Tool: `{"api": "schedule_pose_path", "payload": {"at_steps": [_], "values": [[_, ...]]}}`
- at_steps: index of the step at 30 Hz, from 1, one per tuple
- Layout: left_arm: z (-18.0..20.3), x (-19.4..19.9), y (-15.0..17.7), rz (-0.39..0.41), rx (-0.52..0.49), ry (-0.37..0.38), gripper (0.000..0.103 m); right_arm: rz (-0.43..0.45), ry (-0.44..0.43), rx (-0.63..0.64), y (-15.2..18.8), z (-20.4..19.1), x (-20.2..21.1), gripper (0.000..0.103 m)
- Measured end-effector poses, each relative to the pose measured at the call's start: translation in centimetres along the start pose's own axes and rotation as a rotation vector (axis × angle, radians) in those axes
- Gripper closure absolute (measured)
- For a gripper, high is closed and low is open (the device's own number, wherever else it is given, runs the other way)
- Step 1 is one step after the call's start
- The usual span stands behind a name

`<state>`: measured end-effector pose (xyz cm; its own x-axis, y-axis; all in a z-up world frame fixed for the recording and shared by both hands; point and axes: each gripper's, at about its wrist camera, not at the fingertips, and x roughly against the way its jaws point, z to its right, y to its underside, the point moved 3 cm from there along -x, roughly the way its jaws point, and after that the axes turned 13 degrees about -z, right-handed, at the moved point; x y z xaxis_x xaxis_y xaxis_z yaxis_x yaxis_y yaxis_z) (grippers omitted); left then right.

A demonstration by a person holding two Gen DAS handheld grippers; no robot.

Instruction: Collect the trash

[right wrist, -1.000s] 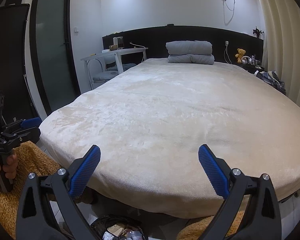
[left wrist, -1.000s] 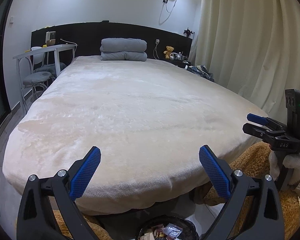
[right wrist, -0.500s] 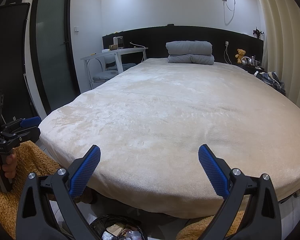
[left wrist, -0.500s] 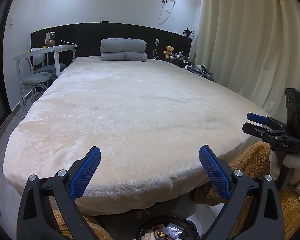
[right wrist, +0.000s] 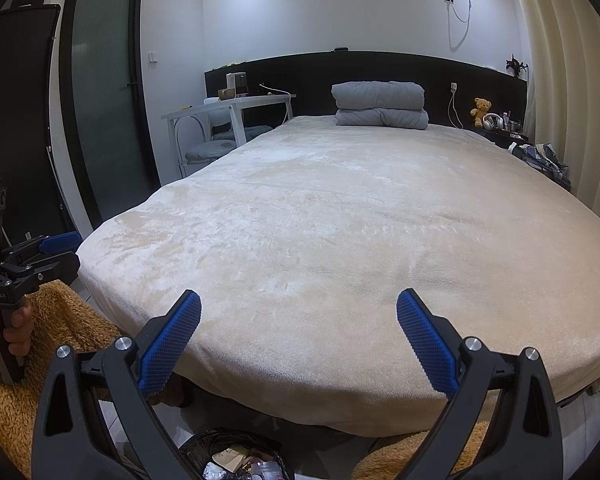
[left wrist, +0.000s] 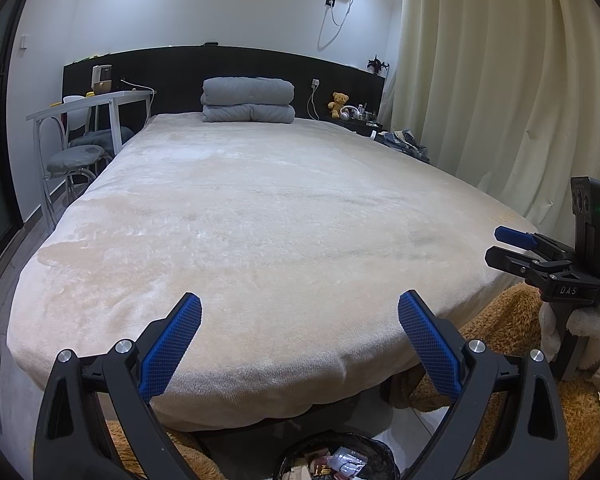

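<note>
Across the middle of both frames: large bed under a cream plush fleece blanket (left wrist: 260, 216), nap brushed into pale and darker streaks, corners rounded, no litter visible on top. Upper centre: folded grey quilted duvet (left wrist: 248, 100), soft and stacked in two rolls against a flat black headboard (left wrist: 180, 64). Right side of the left wrist view: pleated cream curtain (left wrist: 500, 80). Left: white-framed tabletop (left wrist: 100, 102) with grey cushioned stools beneath.

Bottom edge, partly cut off: round bin lined with a glossy black plastic bag (left wrist: 364, 446), already holding crumpled wrappers and paper scraps (right wrist: 236, 460), so the collected trash sits there, on the floor at the foot of the bed. Around it, shaggy tan fleece, seemingly the person's clothing.

Left gripper (left wrist: 300, 340) spread wide and empty, blue cross-hatched rubber pads; right gripper (right wrist: 298, 340) likewise wide apart, holding nothing.

Risks, as judged: thin liner snagged or dragged off the rim by a pad; light wrappers slipping from a loose pinch; blanket pile pinched along with any scrap; bin tipped by a knee; small pieces missed in the dark gap under the bed.
</note>
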<state>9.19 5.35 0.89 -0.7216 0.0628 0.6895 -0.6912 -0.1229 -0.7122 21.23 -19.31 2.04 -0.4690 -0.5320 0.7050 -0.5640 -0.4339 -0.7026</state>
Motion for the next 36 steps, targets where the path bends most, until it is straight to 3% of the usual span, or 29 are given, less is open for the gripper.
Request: {"api": "schedule_pose_path", "payload": {"at_steps": [36], "values": [[0.08, 0.04, -0.3, 0.004, -0.003, -0.01, 0.006, -0.001, 0.001, 0.003, -0.05, -0.08, -0.01, 0.006]]}}
